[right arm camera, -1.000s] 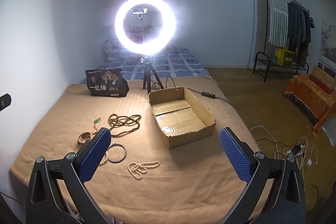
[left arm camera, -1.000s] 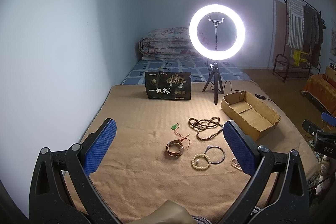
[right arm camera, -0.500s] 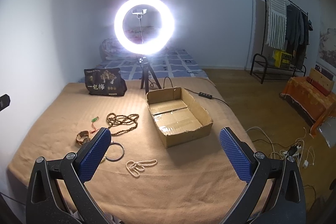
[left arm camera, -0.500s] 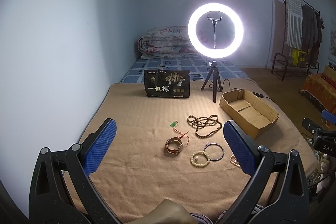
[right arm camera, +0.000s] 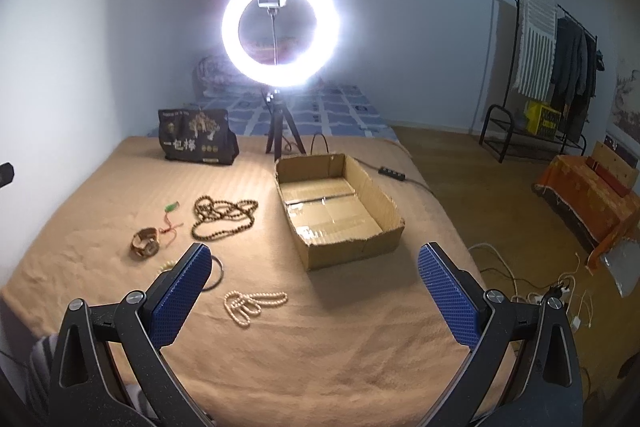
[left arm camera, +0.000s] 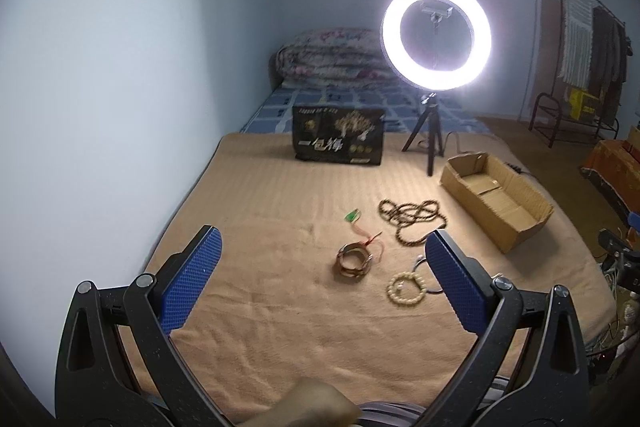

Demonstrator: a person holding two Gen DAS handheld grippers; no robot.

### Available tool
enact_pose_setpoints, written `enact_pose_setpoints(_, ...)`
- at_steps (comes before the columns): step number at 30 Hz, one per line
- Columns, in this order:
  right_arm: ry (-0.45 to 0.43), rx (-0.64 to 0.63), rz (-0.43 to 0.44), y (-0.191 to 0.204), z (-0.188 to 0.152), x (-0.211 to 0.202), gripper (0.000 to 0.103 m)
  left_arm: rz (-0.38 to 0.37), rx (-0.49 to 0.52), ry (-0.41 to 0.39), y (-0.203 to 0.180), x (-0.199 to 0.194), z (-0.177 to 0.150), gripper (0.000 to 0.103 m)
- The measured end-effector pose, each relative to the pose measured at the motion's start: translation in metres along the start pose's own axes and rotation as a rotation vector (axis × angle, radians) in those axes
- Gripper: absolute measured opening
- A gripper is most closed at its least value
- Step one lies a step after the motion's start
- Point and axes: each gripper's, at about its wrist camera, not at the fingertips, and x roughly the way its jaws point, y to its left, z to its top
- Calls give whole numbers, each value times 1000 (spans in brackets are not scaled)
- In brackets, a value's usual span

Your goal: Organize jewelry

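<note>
Two claws are hanging wide open and empty over the bed [right arm camera: 320, 347]. Pearl necklace [right arm camera: 252, 303] is lying between right claw [right arm camera: 310, 283] fingers; cream bead bracelet [left arm camera: 404, 290] is sitting just inside left claw [left arm camera: 322, 275], its right finger [left arm camera: 454, 285] nearest.

In the left wrist view, the thin dark round bangle [left arm camera: 424, 273] is mostly hidden behind the right blue finger pad [left arm camera: 456, 283] of the left hand-held gripper [left arm camera: 320, 267]. In the right wrist view, the cream beaded bracelet [right arm camera: 166, 265] and that bangle [right arm camera: 218, 269] are partly covered by the right hand-held gripper's [right arm camera: 316, 287] left pad [right arm camera: 180, 295]. The print on the black upright pouch [left arm camera: 338, 139] is blurred. The bright ring light [right arm camera: 280, 29] washes out the folded quilt [right arm camera: 212, 75] behind it.
</note>
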Motion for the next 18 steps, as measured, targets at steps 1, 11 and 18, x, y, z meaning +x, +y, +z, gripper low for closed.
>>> enact_pose_setpoints(1, 6, -1, 2, -1, -1, 2, 102, -9, -5, 14, 4, 6, -1, 103)
enact_pose_setpoints(11, 111, -115, 59, 5, -30, 47, 102, -98, -36, 163, 17, 75, -16, 103)
enact_pose_setpoints(18, 205, -204, 191, 26, -49, 85, 102, -162, -30, 267, 13, 127, -31, 103)
